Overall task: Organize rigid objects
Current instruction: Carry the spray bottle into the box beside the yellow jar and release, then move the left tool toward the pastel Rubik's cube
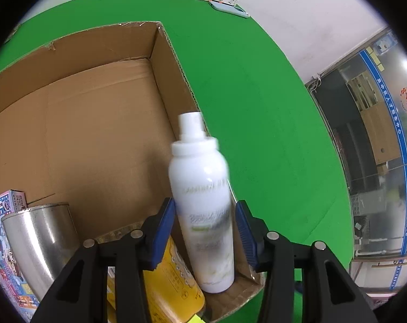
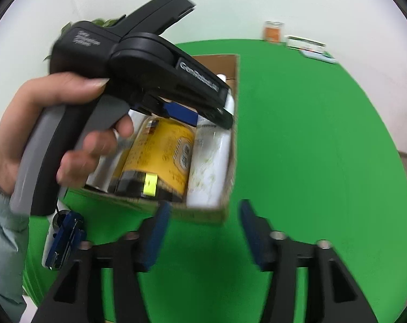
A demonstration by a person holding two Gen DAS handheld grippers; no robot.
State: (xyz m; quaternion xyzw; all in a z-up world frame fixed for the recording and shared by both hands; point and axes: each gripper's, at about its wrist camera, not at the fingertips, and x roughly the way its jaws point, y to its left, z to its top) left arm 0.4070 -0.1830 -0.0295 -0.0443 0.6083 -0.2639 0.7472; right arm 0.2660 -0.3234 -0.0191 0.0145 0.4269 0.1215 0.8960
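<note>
Placing is the step in hand: the left gripper has the white spray bottle between its blue pads, lying in the near right corner of the cardboard box, beside the yellow can. Whether those pads are clamped or just loosened, I cannot tell. The right gripper hangs with fingers apart, empty, over the green table. Next call: let go cleanly, lift straight out.
</note>
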